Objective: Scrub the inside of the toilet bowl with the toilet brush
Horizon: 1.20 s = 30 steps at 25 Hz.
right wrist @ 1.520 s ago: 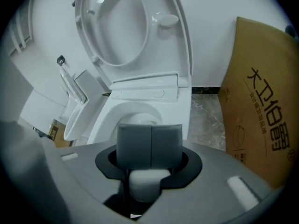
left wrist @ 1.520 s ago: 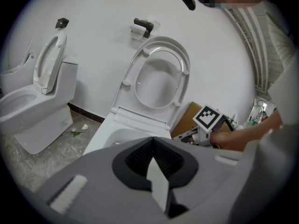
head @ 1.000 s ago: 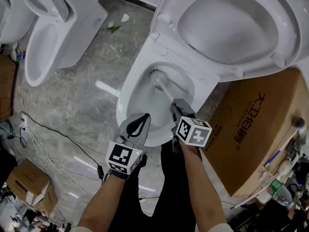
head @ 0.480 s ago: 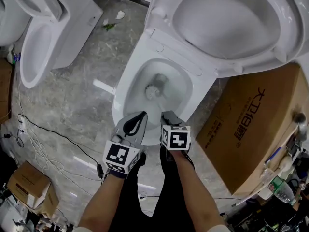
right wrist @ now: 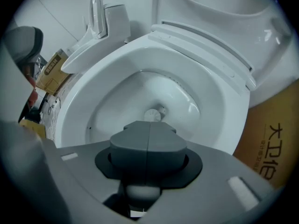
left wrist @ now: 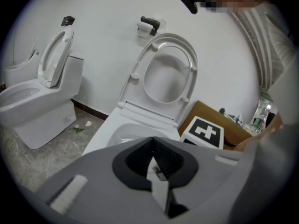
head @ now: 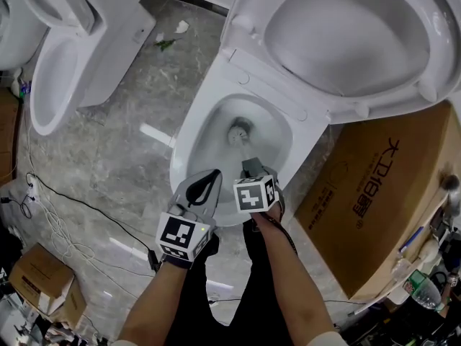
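My left gripper pinched shut, nothing in it, above front rim of toilet bowl. My right gripper squeezes toilet brush handle; brush head deep in bowl, at bottom. Brown box just right of bowl.

The white toilet bowl is open. The toilet brush has its round white head down in the bottom of the bowl. Its handle leans back to the near side, pinched in the right gripper.

The brown cardboard box carries large dark Chinese print beginning "大卫". The characters after it cannot be made out.
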Motion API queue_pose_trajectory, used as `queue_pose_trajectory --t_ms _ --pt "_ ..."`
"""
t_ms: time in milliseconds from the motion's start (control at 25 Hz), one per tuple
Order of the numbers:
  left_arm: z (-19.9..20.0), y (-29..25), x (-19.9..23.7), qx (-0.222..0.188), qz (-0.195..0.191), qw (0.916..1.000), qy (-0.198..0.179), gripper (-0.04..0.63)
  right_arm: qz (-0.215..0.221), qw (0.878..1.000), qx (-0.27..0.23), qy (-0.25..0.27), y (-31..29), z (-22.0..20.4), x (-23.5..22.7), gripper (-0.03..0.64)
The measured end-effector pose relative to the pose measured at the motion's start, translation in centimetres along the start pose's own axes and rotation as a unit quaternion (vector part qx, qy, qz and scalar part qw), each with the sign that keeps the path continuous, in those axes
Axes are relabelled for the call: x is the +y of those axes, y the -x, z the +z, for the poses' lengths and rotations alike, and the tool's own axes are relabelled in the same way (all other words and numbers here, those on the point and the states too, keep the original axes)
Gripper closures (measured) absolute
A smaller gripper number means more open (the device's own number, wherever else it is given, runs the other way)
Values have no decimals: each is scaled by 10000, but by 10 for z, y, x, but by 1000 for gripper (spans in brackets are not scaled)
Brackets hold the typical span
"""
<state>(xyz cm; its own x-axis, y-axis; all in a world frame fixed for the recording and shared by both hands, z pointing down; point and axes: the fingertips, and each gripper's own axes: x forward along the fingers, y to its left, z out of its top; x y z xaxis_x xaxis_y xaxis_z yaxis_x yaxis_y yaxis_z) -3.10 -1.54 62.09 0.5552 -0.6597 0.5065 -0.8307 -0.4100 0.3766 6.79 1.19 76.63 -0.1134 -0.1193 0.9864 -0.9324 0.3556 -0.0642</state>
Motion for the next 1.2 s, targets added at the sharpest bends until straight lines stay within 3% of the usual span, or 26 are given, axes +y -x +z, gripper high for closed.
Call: queue_pose_trajectory --t_ms 440,720,1200 --pt "-1 -19 15 -106 100 9999 32 589 -226 9970 348 651 -41 25 -12 451" --pt "8 -19 22 -98 155 9998 99 589 -92 9994 133 305 -22 31 -19 451" --pt "43 14 -16 -25 -48 10000 7 589 86 9990 -362 -243 66 21 -29 451"
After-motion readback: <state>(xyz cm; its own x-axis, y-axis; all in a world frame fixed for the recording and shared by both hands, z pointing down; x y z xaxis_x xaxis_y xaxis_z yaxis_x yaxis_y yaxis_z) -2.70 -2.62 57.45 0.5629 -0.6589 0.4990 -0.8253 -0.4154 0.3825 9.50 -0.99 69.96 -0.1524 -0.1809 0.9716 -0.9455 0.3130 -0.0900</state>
